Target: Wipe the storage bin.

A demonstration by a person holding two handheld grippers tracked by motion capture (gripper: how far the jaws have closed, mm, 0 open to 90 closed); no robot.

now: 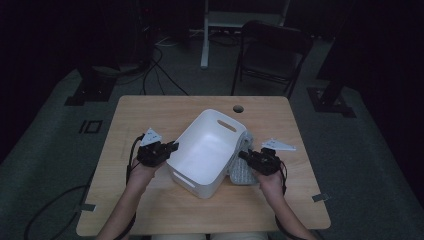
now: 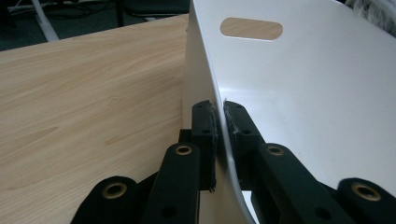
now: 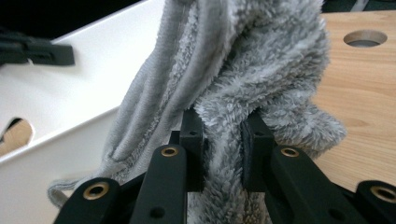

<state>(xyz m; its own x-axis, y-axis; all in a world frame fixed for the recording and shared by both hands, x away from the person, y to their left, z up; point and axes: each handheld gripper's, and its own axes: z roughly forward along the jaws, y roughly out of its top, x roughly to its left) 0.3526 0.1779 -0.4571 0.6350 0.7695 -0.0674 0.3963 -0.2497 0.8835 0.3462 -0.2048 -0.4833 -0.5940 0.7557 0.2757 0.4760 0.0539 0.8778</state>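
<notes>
A white plastic bin (image 1: 207, 150) with slot handles sits tilted in the middle of the wooden table (image 1: 150, 112). My left gripper (image 1: 170, 148) is shut on the bin's left rim (image 2: 223, 135), one jaw outside the wall and one inside. A fluffy grey towel (image 1: 241, 167) lies bunched against the bin's right side. My right gripper (image 1: 243, 156) is shut on a thick fold of that towel (image 3: 233, 88), which rises in front of the jaws beside the bin's wall (image 3: 70, 79).
A round cable hole (image 1: 238, 108) is in the table's far edge. A dark folding chair (image 1: 272, 52) and a white stand leg (image 1: 205, 35) are on the floor beyond the table. Cables run across the floor at the left.
</notes>
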